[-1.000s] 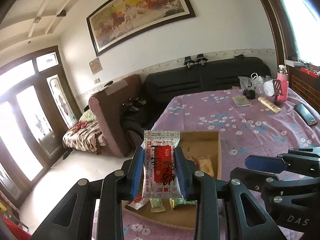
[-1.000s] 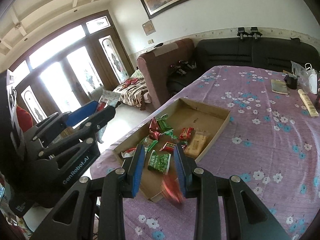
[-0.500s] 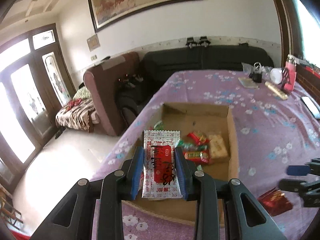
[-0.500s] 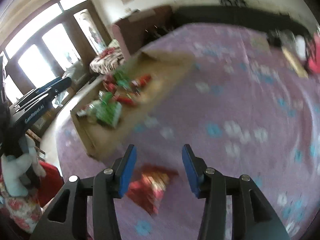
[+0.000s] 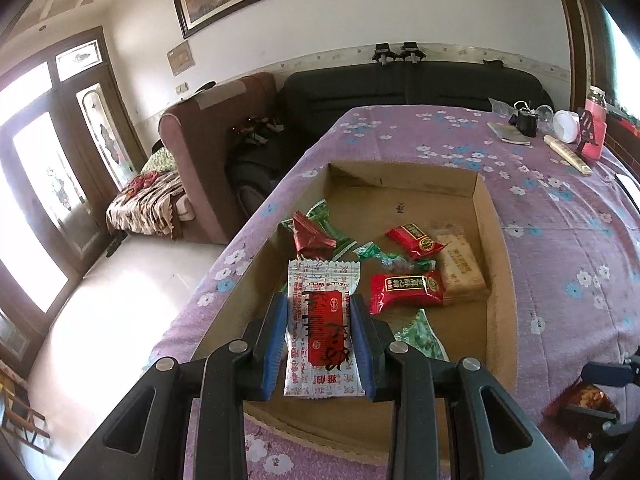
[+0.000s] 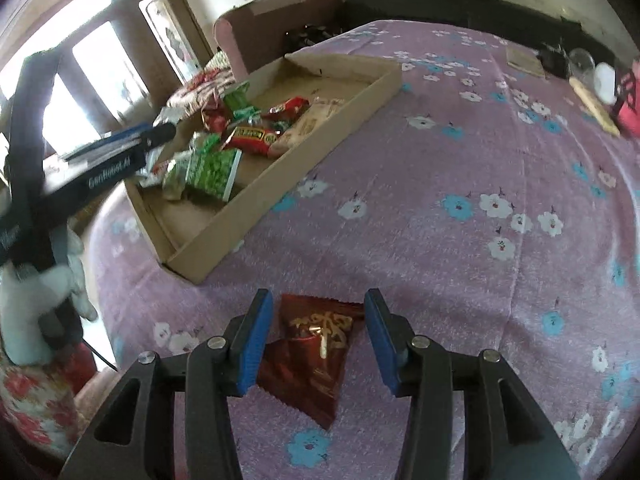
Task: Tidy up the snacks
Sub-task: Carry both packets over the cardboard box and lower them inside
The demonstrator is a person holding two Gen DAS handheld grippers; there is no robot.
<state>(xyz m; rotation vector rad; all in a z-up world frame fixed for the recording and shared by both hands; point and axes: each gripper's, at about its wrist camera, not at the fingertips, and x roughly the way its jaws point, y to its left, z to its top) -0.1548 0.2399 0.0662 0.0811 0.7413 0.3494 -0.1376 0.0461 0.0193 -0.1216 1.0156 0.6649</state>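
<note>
My left gripper (image 5: pixel 319 304) is shut on a white-and-red snack packet (image 5: pixel 320 320), held low over the near end of the shallow cardboard box (image 5: pixel 494 248). Inside the box lie red packets (image 5: pixel 404 288), green packets (image 5: pixel 384 256) and a beige bar (image 5: pixel 460 264). To the right of the box, a dark red packet (image 6: pixel 312 360) lies flat on the purple flowered tablecloth (image 6: pixel 440 160). My right gripper (image 6: pixel 318 300) straddles it. Its jaws are closing, and the blue pads (image 6: pixel 256 336) stand clear of the packet on both sides. The left gripper (image 6: pixel 160 132) shows over the box (image 6: pixel 280 184) in the right wrist view.
At the table's far right stand a pink bottle (image 5: pixel 594 128), a white round item (image 5: pixel 568 128) and a long beige pack (image 5: pixel 568 156). A black sofa (image 5: pixel 400 84) and a brown armchair (image 5: pixel 216 140) lie beyond the table. The table's left edge drops to the floor.
Both grippers have come down toward the table. The left carried its packet low over the box. The dark red packet fell from the right jaws onto the cloth, and they now straddle it.
</note>
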